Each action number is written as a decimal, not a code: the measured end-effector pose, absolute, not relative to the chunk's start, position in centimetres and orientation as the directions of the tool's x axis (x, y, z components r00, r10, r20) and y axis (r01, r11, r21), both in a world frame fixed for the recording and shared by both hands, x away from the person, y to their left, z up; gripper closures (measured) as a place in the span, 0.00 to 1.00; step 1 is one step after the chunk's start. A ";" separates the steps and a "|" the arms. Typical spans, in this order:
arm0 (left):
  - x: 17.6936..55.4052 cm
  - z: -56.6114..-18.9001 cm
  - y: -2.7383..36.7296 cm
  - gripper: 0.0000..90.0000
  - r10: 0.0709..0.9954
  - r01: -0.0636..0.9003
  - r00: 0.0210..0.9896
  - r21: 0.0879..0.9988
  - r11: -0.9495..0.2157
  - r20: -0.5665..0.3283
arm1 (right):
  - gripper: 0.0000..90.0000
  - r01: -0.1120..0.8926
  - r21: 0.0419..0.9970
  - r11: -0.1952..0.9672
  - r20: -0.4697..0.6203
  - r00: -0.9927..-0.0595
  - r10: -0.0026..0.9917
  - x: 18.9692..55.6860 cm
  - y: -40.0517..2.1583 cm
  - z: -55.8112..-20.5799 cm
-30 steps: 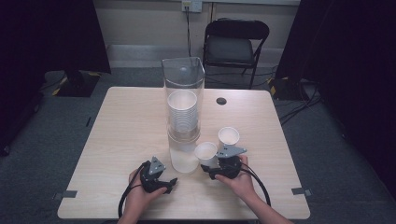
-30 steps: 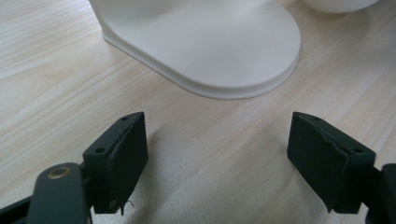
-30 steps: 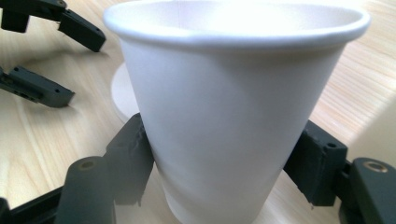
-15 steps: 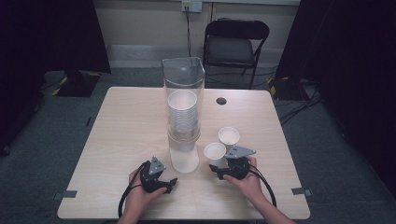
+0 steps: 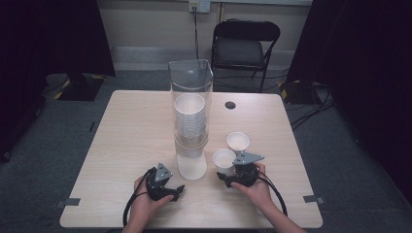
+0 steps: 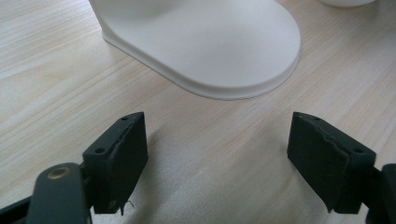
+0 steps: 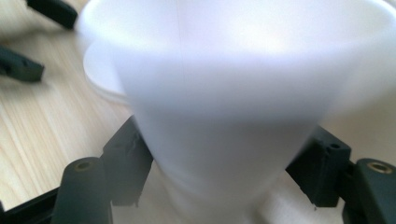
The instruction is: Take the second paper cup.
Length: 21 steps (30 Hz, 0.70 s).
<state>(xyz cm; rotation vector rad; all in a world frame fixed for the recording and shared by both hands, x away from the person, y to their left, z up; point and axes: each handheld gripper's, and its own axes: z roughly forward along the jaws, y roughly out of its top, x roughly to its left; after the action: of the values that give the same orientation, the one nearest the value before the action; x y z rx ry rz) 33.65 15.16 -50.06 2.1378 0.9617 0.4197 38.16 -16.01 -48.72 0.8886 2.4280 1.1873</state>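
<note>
The right gripper point(image 5: 228, 170) has a white paper cup point(image 5: 224, 159) between its jaws, which have just been opening. The left gripper point(image 5: 176, 191), jaws released, rests on the bench point(image 5: 131, 131) at seven o'clock from the cup dispenser point(image 5: 190, 116).

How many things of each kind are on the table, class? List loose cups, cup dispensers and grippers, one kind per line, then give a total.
Loose white cups: 2, one between the right gripper's jaws, one standing behind it
Cup dispenser with its stack of cups: 1
Grippers: 2, left gripper and right gripper
Total: 5
</note>
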 end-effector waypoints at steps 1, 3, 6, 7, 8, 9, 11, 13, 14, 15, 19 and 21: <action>33.7 -50.1 15.2 0.22 0.747 0.504 0.665 0.741 -0.444 -0.005 | 0.33 0.398 0.783 0.477 0.000 -0.768 0.640 38.0 -15.9 -49.0; 33.7 -50.1 15.2 0.22 0.746 0.504 0.666 0.740 -0.444 -0.005 | 0.33 0.396 0.787 0.473 0.005 -0.771 0.637 38.0 -15.8 -49.0; 33.7 -50.1 15.2 0.22 0.747 0.504 0.665 0.741 -0.444 -0.005 | 0.32 0.391 0.790 0.472 0.003 -0.772 0.635 38.0 -15.8 -48.9; 33.7 -50.1 15.2 0.22 0.746 0.504 0.665 0.741 -0.444 -0.005 | 0.31 0.392 0.789 0.473 0.001 -0.770 0.638 38.0 -15.7 -49.0; 33.7 -50.1 15.2 0.22 0.746 0.504 0.665 0.741 -0.444 -0.005 | 0.31 0.392 0.789 0.473 0.001 -0.770 0.638 38.0 -15.7 -49.0; 33.7 -50.1 15.2 0.22 0.747 0.504 0.665 0.741 -0.444 -0.005 | 0.30 0.396 0.788 0.471 0.004 -0.769 0.640 38.0 -15.7 -49.0; 33.7 -50.1 15.2 0.22 0.747 0.504 0.665 0.741 -0.443 -0.005 | 0.27 0.395 0.791 0.467 0.000 -0.763 0.646 37.9 -15.8 -48.9; 33.7 -50.1 15.2 0.22 0.747 0.504 0.665 0.741 -0.443 -0.006 | 0.25 0.398 0.794 0.460 0.005 -0.761 0.649 37.9 -15.9 -48.8; 33.7 -50.1 15.2 0.22 0.747 0.504 0.665 0.741 -0.443 -0.005 | 0.24 0.401 0.794 0.457 0.010 -0.760 0.650 37.9 -16.0 -48.8; 33.7 -50.1 15.2 0.22 0.747 0.504 0.665 0.741 -0.443 -0.005 | 0.24 0.401 0.794 0.457 0.010 -0.760 0.650 37.9 -16.0 -48.8; 33.7 -50.1 15.2 0.22 0.747 0.504 0.665 0.741 -0.444 -0.005 | 0.20 0.401 0.795 0.456 0.005 -0.755 0.656 37.9 -16.5 -48.4; 33.7 -50.1 15.1 0.22 0.748 0.505 0.664 0.743 -0.440 -0.008 | 0.18 0.402 0.796 0.454 0.007 -0.754 0.656 37.8 -16.7 -48.3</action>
<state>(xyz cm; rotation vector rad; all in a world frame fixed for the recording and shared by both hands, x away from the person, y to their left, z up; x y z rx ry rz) 33.65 15.15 -50.08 2.1344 0.9639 0.4186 37.83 -16.71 -48.28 0.9047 2.4058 1.1955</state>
